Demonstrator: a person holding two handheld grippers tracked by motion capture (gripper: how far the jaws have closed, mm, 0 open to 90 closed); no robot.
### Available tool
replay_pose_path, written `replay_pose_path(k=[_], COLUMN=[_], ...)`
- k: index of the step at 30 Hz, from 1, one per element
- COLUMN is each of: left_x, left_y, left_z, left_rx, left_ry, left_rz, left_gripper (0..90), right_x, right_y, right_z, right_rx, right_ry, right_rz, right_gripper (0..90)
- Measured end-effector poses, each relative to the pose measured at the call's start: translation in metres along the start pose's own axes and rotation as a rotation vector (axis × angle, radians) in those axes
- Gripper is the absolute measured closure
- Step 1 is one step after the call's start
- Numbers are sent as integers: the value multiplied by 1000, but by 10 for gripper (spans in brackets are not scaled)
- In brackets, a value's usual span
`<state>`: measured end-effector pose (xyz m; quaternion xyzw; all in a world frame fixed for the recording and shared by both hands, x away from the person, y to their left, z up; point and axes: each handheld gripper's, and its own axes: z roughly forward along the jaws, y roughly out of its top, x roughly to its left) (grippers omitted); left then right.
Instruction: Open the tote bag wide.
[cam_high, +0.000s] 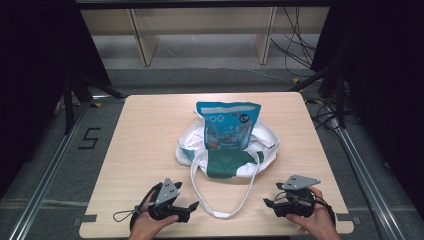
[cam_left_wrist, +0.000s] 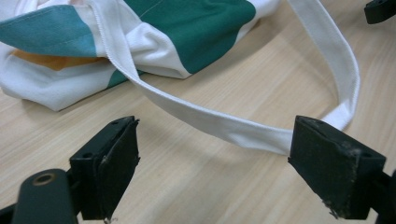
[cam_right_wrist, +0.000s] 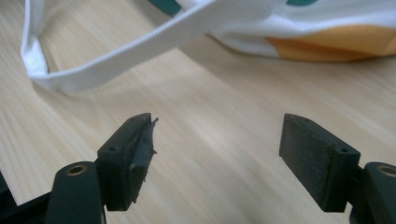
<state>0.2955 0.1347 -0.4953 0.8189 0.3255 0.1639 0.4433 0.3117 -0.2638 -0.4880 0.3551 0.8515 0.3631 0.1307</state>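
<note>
The tote bag lay mid-counter, the blue pouch standing in its mouth, its strap looped toward the person. Left hand-held gripper waited wide open just short of that strap, likely lining up a grab; right hand-held gripper, equally wide and empty, hovered beside the loop.
</note>
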Motion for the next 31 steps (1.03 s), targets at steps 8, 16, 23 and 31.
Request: replay_pose_path(k=[8,16,23,31], left_x=[-6,-4,-4,-2], left_y=[-4,-3,-3,-2], left_z=[-1,4,4,2], left_rx=[8,40,35,28], left_ry=[-5,-2,-1,9], left_rz=[-3,41,29,12], left_gripper=[148,148,148,148], right_x=[7,6,7,6], right_y=[-12,-11,-11,-11], right_z=[-5,-5,-4,-5], right_rx=[30,45,38,39], right_ry=[5,18,10,0], right_rz=[-2,-31,-38,-33], right_gripper=[254,254,254,254])
